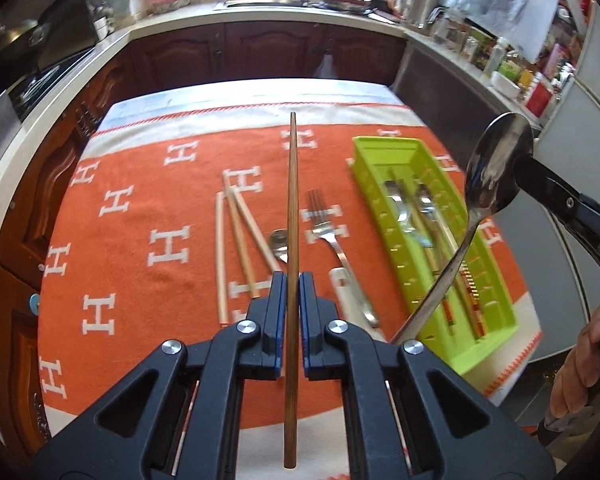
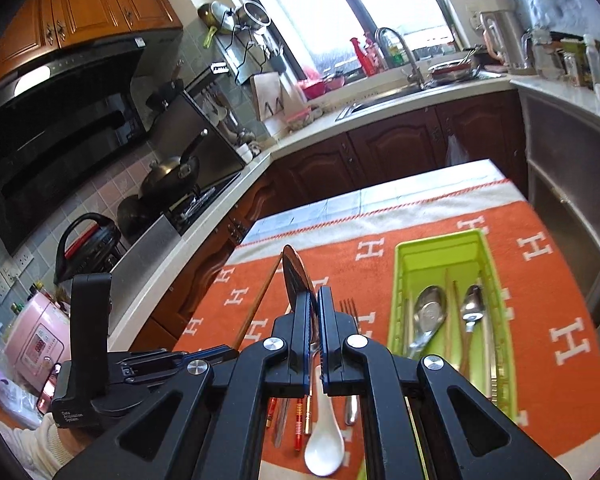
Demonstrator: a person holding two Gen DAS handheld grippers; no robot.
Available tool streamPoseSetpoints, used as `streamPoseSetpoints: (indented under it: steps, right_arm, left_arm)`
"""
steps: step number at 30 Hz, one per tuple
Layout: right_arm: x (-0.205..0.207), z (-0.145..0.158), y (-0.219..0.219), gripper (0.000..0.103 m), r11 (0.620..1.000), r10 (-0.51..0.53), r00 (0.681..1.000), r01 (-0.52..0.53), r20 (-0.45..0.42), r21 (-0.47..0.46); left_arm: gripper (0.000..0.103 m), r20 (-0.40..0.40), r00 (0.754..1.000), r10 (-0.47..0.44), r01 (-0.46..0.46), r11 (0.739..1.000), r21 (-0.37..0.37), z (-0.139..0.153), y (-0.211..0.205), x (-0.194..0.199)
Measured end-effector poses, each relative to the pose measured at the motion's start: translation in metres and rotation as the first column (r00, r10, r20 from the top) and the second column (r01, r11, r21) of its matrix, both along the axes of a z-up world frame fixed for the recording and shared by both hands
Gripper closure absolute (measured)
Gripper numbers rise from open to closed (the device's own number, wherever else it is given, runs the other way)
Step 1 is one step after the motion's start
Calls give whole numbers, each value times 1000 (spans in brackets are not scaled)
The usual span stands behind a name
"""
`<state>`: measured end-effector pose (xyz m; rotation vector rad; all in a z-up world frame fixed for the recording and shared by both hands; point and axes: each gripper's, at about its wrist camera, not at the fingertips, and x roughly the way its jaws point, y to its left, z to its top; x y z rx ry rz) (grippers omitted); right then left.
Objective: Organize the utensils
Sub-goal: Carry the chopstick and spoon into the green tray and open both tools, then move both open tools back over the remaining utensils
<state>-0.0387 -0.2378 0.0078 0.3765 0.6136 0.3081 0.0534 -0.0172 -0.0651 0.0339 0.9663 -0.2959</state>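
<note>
My left gripper [image 1: 293, 280] is shut on a dark brown chopstick [image 1: 292, 184], held above the orange cloth [image 1: 140, 280] and pointing away from me. My right gripper [image 2: 314, 300] is shut on a metal spoon [image 2: 296, 272] whose bowl sticks out past the fingers. In the left wrist view that spoon [image 1: 496, 164] hangs over the green tray [image 1: 394, 143], with the right gripper [image 1: 516, 176] on it. The tray [image 2: 436, 240] holds two metal spoons [image 2: 430, 312] and several chopsticks. Pale chopsticks [image 1: 236, 232], a fork [image 1: 324, 224] and a small spoon [image 1: 279, 242] lie loose on the cloth.
A white ceramic spoon [image 2: 324, 440] and patterned chopsticks lie at the near edge of the cloth. A stove with a wok [image 2: 172, 172] lines the left counter, a sink [image 2: 380, 100] the far one. A person's hand [image 1: 580, 360] is at the right.
</note>
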Motion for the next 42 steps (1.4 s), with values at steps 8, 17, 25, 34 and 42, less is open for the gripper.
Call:
streamPoseSetpoints:
  steps: [8,17,25,34,42]
  right_arm:
    - [-53,44,-67,100,987,-151,988,152,31,-46]
    - [-78,47,-118,100,956,-258,966,258,17,-138]
    - [-43,15,-123,100,948,-233,967,201,-107,-246]
    - [54,-53,-101,100,957,-203,949,141,-242,-252]
    - [117,-87,-71,99,968,-172,935,101,-309,-232]
  left_arm:
    - [99,-29,992,-121,119,991,-67,21,-63,-11]
    - [99,-110,981,-162,145,978,-150,2,-123,10]
    - [99,-188,974,-124,95,983,-157,-49,-149,33]
    - [99,-159,983,-94,71,987,-141,-57,-135,40]
    - [99,-161,985,-64,46,993,-113,-51,-110,45]
